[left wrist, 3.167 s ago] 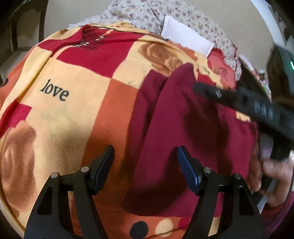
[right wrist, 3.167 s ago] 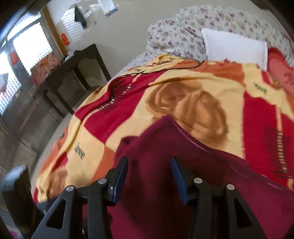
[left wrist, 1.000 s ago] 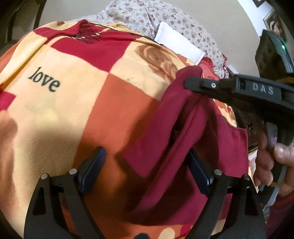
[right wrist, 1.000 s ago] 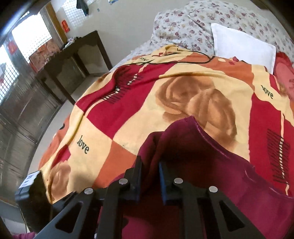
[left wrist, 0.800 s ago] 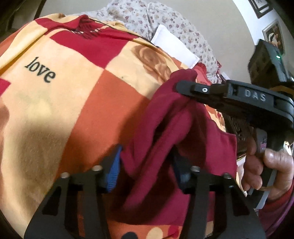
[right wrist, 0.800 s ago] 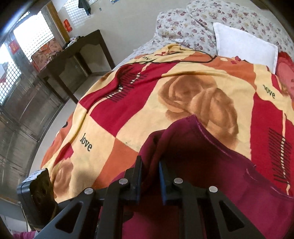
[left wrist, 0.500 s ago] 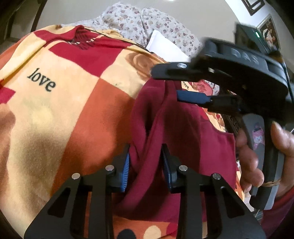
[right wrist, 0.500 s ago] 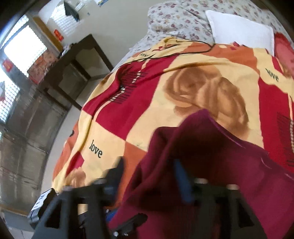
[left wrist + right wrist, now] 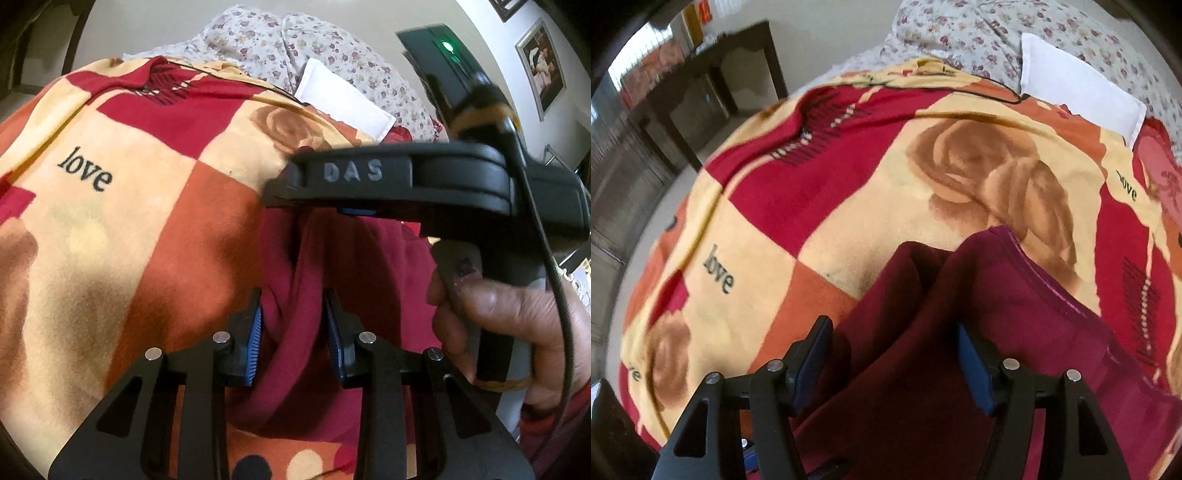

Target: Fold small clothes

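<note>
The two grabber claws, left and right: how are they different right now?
The left gripper is squeezed shut on a bunch of the maroon cloth; the right gripper has its jaws spread wide, with the cloth lying loose between them. The left gripper's pads show bright blue ribbing; the right gripper's look darker. Both are black and point over the blanket.

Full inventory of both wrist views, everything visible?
Maroon cloth garment: 1, dark red, bunched on blanket, partly lifted.
Patchwork fleece blanket: 1, red, cream, orange, rose and "love" prints, covers bed.
White pillow: 1, head of bed.
Floral sheet: 1, white with small flowers, beyond blanket.
Dark wooden table: 1, beside bed.
Framed picture: 1, on wall.
Left claw: shut on garment.
Right claw: open, straddling garment.
Hand: 1, gripping right claw's handle.
</note>
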Tool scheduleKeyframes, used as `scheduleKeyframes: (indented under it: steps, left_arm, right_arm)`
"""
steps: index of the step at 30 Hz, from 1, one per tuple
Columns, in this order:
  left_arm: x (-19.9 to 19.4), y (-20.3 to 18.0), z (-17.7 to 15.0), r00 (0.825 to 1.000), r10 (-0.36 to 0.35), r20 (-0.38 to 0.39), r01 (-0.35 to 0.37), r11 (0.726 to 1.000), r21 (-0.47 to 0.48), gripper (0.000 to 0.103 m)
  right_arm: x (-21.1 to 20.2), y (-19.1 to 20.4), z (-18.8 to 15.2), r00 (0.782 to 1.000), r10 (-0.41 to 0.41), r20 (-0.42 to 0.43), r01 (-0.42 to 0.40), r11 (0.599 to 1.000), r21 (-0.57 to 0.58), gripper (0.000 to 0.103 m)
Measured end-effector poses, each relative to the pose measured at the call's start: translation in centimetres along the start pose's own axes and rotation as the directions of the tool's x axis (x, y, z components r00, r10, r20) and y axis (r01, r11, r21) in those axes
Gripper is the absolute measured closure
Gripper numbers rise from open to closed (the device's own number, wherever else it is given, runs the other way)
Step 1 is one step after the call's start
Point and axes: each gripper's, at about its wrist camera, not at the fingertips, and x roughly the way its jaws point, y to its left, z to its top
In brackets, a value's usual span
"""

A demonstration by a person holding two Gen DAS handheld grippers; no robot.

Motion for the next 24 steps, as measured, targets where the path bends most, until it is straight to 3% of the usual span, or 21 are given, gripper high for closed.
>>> scheduleKeyframes:
  steps: [3, 9, 17, 24]
  left_arm:
    - [-0.6, -0.8, 0.1, 1.000, -0.010, 0.003, 0.010, 1.000, 0.022, 0.076]
    - [-2.8, -5.3, -0.3, 0.997, -0.073, 0.006, 0.071, 0.988, 0.135, 0.077]
    - [-3.4, -14.5, -2.2, 0.985, -0.168, -0.049, 0.175, 0.943, 0.282, 0.077]
    - [-1.0, -22.2, -5.9, 0.973, -0.184, -0.140, 0.225, 0.892, 0.391, 0.077]
  right_arm:
    - [-1.8, -0.9, -0.9, 0.992, 0.108, 0.059, -0.110, 0.993, 0.031, 0.075]
    - [-8.0, -5.0, -3.4, 0.946, 0.254, 0.201, -0.274, 0.959, 0.077, 0.084]
    - [-15.8, -12.4, -8.7, 0.902, 0.257, 0.346, -0.320, 0.937, 0.138, 0.087]
    - [-19.8, -20.1, -16.3, 0.876, 0.213, 0.433, -0.346, 0.903, 0.254, 0.088]
